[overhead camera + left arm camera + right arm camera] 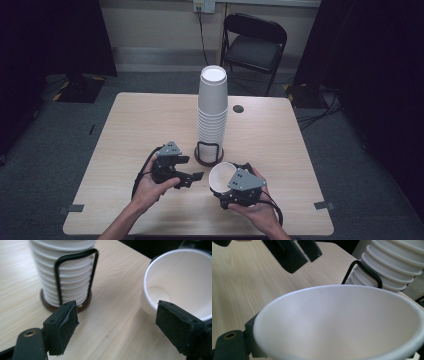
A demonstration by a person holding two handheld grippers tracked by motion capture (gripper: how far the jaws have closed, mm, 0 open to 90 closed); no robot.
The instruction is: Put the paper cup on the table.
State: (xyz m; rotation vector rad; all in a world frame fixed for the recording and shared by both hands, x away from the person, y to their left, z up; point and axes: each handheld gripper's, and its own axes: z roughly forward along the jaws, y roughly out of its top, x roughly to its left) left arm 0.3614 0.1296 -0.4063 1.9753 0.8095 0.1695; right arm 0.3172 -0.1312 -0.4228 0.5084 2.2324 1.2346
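A single white paper cup (221, 176) lies tilted with its mouth toward the left and up, and my right gripper (229, 189) is shut on it near the table's front. In the right gripper view the cup (337, 322) hides most of the jaws. My left gripper (192, 169) is open just left of the cup, jaws pointing at it. In the left gripper view its pads (62, 327) stand wide apart, with the cup's rim (180, 280) just behind the right pad. A tall stack of upside-down white cups (212, 107) stands in a black wire holder (208, 152) behind both grippers.
The holder has a round brown base (50, 305) on the light wooden table (140, 125). A small dark hole (238, 108) sits in the tabletop right of the stack. A black folding chair (255, 42) stands beyond the far edge.
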